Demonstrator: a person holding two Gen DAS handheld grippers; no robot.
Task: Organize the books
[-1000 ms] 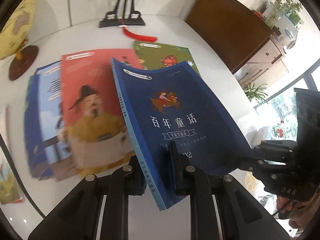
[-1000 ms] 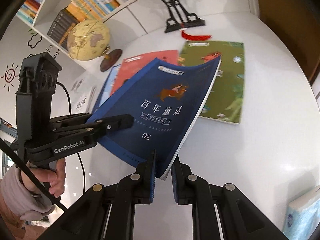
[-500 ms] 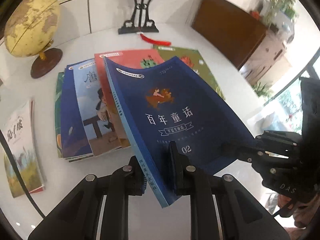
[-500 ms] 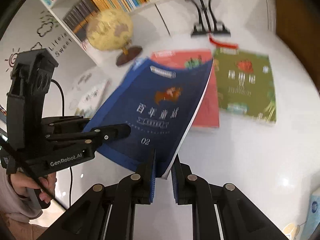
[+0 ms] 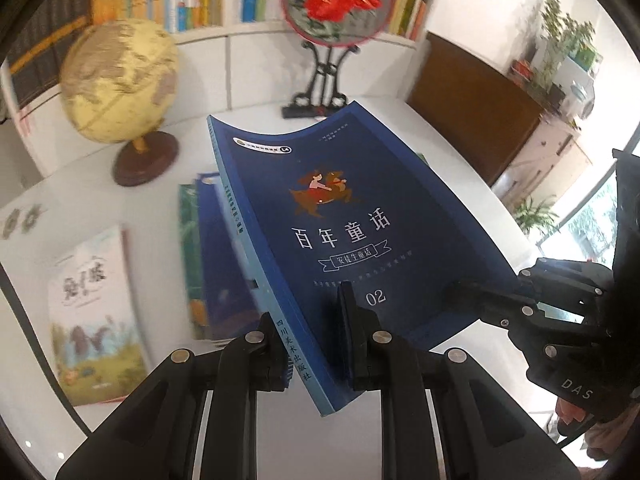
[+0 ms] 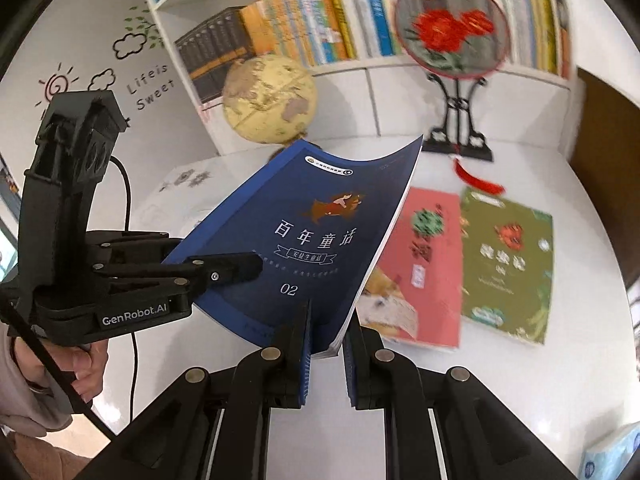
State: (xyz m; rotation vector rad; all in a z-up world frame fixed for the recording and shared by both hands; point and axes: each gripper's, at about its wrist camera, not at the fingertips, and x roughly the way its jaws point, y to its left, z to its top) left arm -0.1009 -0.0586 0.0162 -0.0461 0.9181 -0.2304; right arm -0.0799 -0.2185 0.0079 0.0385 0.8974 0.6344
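A dark blue book (image 5: pixel 340 220) with white Chinese title and "02" is held up in the air, tilted, above the white table. My left gripper (image 5: pixel 316 344) is shut on its spine corner. My right gripper (image 6: pixel 326 344) is shut on its lower page edge; the book also shows in the right wrist view (image 6: pixel 312 240). The left gripper shows from the side in the right wrist view (image 6: pixel 224 270), the right one in the left wrist view (image 5: pixel 472 296). A red book (image 6: pixel 420 264) and a green book (image 6: pixel 508 260) lie flat on the table. A stack of books (image 5: pixel 208 256) lies under the held one.
A yellow globe (image 5: pixel 120 84) and a round fan ornament on a black stand (image 5: pixel 332 12) stand at the back of the table (image 6: pixel 500 380). A pale illustrated book (image 5: pixel 92 312) lies at the left. Bookshelves (image 6: pixel 304 24) fill the wall behind. A brown cabinet (image 5: pixel 472 120) is at the right.
Both grippers have lifted the blue book and tilted it up, so the shelves, globe and fan now show behind it. The grips on the book are unchanged.
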